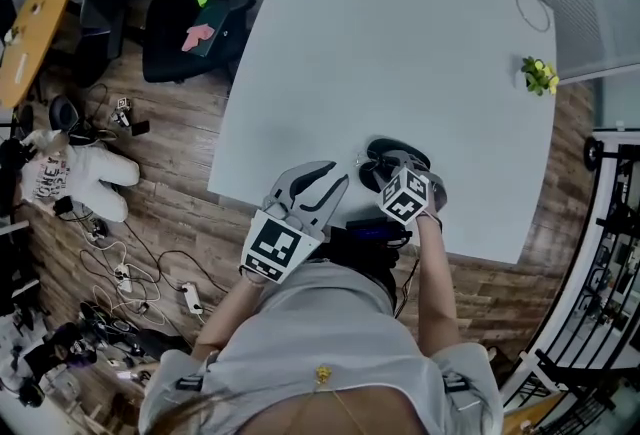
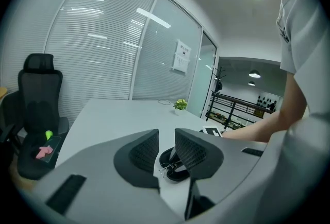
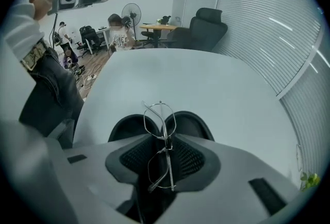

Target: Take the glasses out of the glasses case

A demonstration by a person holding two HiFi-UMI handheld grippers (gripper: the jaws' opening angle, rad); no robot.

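Note:
A black glasses case [image 1: 378,155] lies open near the front edge of the white table [image 1: 400,43]. My right gripper [image 1: 397,165] points steeply down onto it. In the right gripper view the thin wire glasses [image 3: 161,120] stand in the gap of that gripper [image 3: 162,152], one lens over the case halves [image 3: 190,121] and the other up between the pads. The pads stand apart from the frame, so the gripper is open around the glasses. My left gripper [image 1: 333,173] hovers just left of the case, open and empty. In the left gripper view the case [image 2: 178,172] shows past its jaws [image 2: 166,144].
A small green plant [image 1: 540,75] and a thin ring [image 1: 533,10] sit at the table's far right. A black office chair [image 1: 190,13] stands off the far left corner. Cables and clutter [image 1: 120,273] cover the wooden floor at left. A black railing [image 1: 600,253] runs at right.

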